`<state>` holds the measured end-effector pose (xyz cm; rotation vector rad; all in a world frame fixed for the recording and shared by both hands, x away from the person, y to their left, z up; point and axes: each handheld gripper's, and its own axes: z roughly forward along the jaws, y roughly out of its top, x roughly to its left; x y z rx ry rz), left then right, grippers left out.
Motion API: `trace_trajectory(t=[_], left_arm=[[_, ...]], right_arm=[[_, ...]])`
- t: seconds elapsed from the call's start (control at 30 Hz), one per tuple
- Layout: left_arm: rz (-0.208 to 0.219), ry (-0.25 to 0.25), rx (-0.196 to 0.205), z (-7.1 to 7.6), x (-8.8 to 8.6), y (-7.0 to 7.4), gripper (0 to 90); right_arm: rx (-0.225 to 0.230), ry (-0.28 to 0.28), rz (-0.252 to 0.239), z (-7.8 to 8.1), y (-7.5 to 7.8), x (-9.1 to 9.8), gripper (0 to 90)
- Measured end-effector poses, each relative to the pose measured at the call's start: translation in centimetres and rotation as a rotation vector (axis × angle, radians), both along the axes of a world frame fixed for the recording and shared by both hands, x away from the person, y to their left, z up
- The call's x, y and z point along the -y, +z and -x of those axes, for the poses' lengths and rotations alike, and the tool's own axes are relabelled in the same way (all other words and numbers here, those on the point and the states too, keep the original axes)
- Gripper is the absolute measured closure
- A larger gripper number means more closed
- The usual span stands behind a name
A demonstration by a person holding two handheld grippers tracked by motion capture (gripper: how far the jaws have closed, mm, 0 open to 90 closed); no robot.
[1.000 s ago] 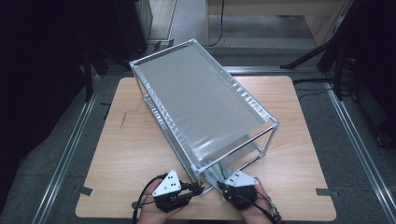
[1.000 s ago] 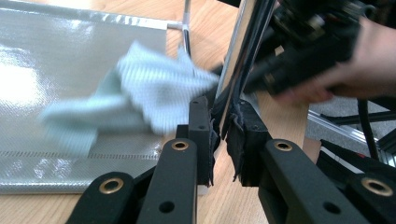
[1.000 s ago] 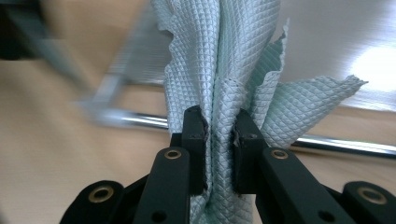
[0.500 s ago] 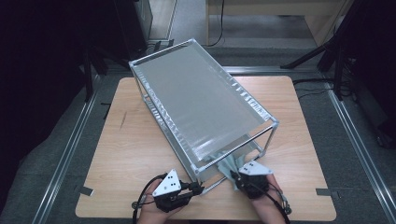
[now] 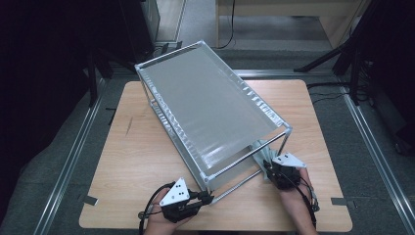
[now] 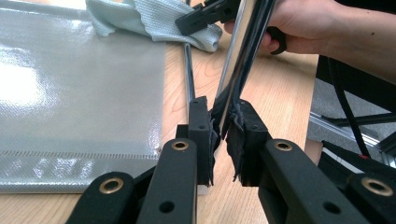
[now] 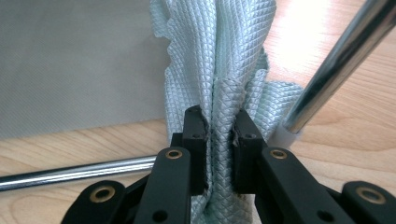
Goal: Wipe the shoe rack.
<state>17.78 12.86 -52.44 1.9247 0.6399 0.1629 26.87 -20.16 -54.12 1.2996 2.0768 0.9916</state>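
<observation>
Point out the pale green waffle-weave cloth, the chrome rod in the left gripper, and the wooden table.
Pale green waffle-weave cloth [image 7: 219, 56], right gripper view: bunched folds above the jaws.
Chrome rod [image 6: 243, 51], left gripper view: its shaft.
Wooden table [image 5: 132, 166], high view: bare top.

The left gripper [image 5: 208, 199] is at the near edge of the wooden table [image 5: 132, 161], with its tips against the near corner post of the metal rack [image 5: 210, 112]. To its right, past a chrome bar [image 5: 240, 182], the right gripper [image 5: 268, 169] sits under the rack's other near corner.
</observation>
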Motion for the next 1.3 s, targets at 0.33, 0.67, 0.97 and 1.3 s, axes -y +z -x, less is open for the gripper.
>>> trace_trajectory(t=[0.33,0.67,0.97,1.3], left_arm=[[-0.001,0.006,-0.005,0.0,0.0,0.0,80.1],[0.0,0.007,-0.007,0.0,0.0,0.0,80.0],[-0.002,0.005,-0.007,0.0,0.0,0.0,80.0],[-0.001,0.005,-0.007,0.0,0.0,-0.1,80.0]], right_arm=[[0.017,0.09,-0.007,2.7,-0.4,-3.6,80.2],[-0.024,0.338,-0.034,7.1,-0.6,-10.2,79.7],[-0.022,0.272,-0.015,5.6,-0.2,-7.6,79.7],[-0.003,-0.025,-0.024,1.1,-0.4,1.5,80.0]])
